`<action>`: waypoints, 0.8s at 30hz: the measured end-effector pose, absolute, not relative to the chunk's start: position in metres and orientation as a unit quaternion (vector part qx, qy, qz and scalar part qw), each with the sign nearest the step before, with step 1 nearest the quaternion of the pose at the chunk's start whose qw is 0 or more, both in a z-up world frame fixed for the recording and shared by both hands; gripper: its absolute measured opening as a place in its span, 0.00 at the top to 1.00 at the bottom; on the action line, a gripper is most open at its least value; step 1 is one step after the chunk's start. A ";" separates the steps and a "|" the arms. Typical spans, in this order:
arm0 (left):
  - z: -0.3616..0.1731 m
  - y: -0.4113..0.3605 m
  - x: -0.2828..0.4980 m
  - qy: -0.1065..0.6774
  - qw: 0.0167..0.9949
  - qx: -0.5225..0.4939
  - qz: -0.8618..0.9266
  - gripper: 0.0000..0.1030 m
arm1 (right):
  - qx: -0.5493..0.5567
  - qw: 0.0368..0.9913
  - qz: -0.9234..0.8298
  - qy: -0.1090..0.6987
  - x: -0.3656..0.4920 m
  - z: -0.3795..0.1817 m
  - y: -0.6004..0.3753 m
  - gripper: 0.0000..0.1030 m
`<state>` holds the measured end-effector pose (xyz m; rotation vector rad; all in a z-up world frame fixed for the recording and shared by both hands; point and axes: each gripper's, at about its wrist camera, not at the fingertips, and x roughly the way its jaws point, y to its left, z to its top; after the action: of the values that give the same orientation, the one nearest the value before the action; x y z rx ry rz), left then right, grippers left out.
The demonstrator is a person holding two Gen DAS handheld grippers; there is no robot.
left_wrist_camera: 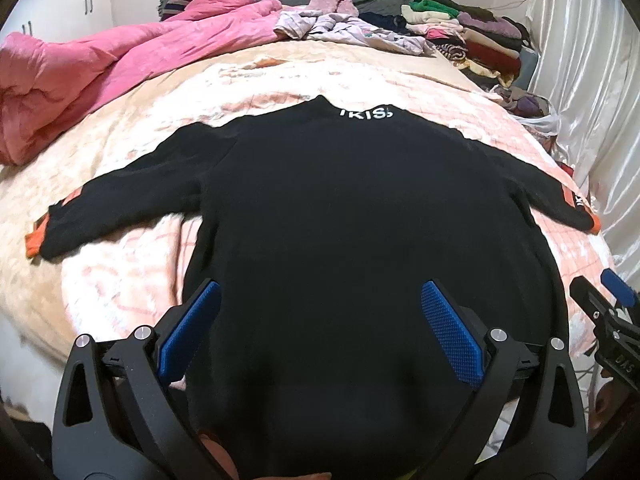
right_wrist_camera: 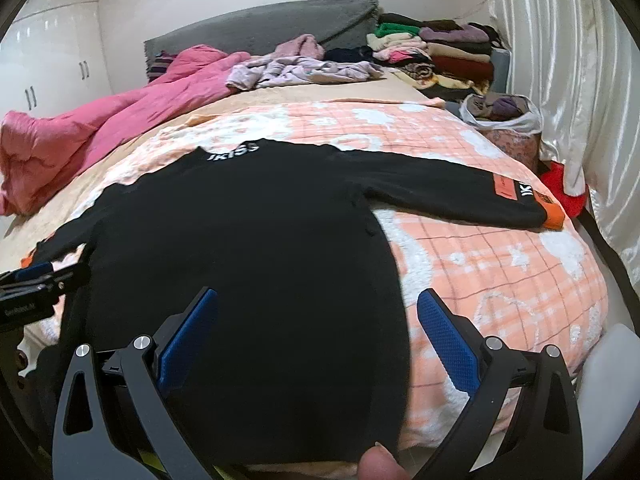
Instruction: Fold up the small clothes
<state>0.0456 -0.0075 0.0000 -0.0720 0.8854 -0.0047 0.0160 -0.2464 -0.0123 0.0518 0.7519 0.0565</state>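
Blue ribbed pads line the black fingers of both hand-held tools. The left gripper (left_wrist_camera: 320, 332) is spread wide, its pads (left_wrist_camera: 192, 328) apart over the near hem of the black knit sweater with orange cuffs (left_wrist_camera: 340, 220); whether they touch the cloth cannot be told, and nothing is pinched between them. The right gripper (right_wrist_camera: 318, 340) is likewise spread wide and empty, one pad (right_wrist_camera: 188, 340) over the sweater's body, the other over the peach checked fleece blanket (right_wrist_camera: 500, 280) just right of the hem. The sweater lies flat on that blanket on the bed, its long axis running near to far, collar with white lettering at the far end, hem nearest the cameras, sleeves stretched out left and right. Far off lie a pink quilt (left_wrist_camera: 80, 64) at left and a stack of folded clothes (left_wrist_camera: 472, 32) at right.
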 end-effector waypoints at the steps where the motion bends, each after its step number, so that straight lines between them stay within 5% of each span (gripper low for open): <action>1: 0.000 -0.009 0.050 0.430 0.902 -0.035 -0.004 0.09 | 0.027 0.929 0.025 0.367 0.018 -0.013 -0.249 0.04; 24: -0.003 -0.043 0.148 0.447 0.894 -0.034 -0.016 0.09 | 0.064 0.916 -0.070 0.391 0.087 -0.049 -0.328 0.04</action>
<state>0.1479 -0.0430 -0.0029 -0.0702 0.9281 -0.0329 0.0874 -0.3279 -0.0489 0.1313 0.8040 -0.1431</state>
